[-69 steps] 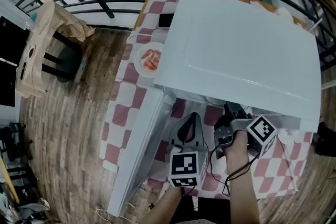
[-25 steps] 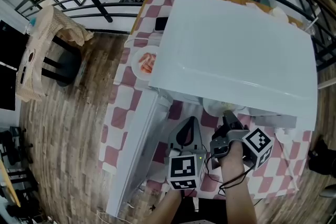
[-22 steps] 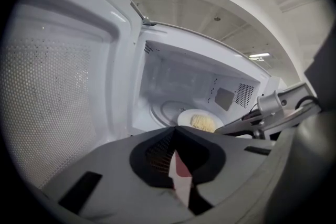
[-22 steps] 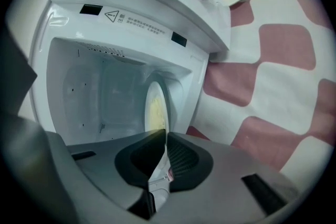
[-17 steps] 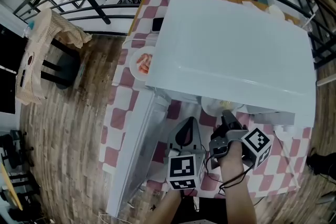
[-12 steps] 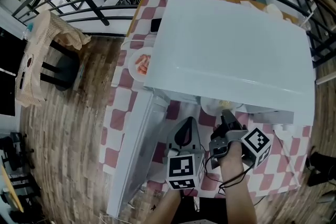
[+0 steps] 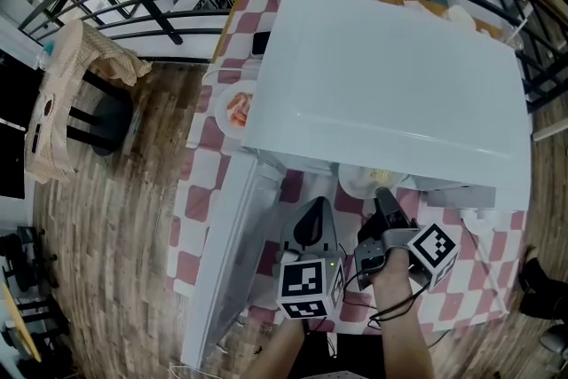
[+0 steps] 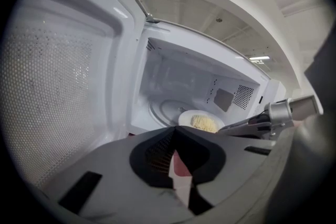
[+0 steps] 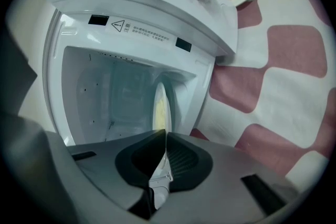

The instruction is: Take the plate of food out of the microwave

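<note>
I see a plank wood floor (image 7: 115, 217) beside the checked-cloth table (image 7: 191, 191), a black railing (image 7: 146, 0) behind, and possibly a cloth-draped chair (image 7: 105, 115).

White microwave (image 7: 390, 75), boxy and plain, on a red-and-white checked tablecloth (image 7: 197, 182). Door (image 7: 232, 248) swung wide open to the left, dotted mesh window on its inner face. Cavity white inside, round turntable on its floor. Small round white plate (image 8: 185, 119) at the front right of the cavity, level, just poking out past the top's front edge in the head view. Heap of pale yellow noodles (image 8: 203, 123) in its middle. Near rim pinched between the closing jaws of the right gripper (image 9: 164, 134).
</note>
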Available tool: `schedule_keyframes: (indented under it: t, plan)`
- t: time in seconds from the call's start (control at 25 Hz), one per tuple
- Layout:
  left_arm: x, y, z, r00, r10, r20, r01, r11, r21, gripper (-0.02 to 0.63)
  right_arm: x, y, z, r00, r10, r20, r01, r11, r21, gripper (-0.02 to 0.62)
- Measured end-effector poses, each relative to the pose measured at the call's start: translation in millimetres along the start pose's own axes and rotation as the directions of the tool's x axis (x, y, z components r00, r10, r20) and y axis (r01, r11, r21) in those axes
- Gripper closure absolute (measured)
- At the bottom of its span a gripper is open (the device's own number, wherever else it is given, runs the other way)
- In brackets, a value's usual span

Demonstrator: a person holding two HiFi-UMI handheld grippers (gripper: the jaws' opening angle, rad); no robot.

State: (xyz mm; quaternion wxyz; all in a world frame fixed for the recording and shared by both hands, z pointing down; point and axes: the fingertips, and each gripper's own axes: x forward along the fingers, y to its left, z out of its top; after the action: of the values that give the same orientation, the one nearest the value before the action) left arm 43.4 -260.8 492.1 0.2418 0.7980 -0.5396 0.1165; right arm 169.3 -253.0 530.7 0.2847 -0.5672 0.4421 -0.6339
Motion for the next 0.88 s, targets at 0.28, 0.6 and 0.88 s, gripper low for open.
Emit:
schedule_keyframes:
  t: [0.28, 0.6, 0.88]
  plan:
    - [2, -4, -6, 1.0, -0.009, -0.017, 0.008, 0.999, -0.031, 0.598, -8, -9, 3, 1.0, 0.01, -0.009, -0.01, 1.0, 0.001, 0.571]
    - [3, -7, -10, 0.999, -0.01, -0.03, 0.009, 0.999, -0.041, 0.6, -6, -14, 7, 0.999, -0.04, -0.021, 0.042, 0.996, 0.078, 0.552]
    - [2, -6, -11, 0.999, -0.006, -0.034, 0.005, 0.999, -0.042, 0.6, 2, -11, 8, 0.999, -0.038, -0.029, 0.04, 0.997, 0.073, 0.483]
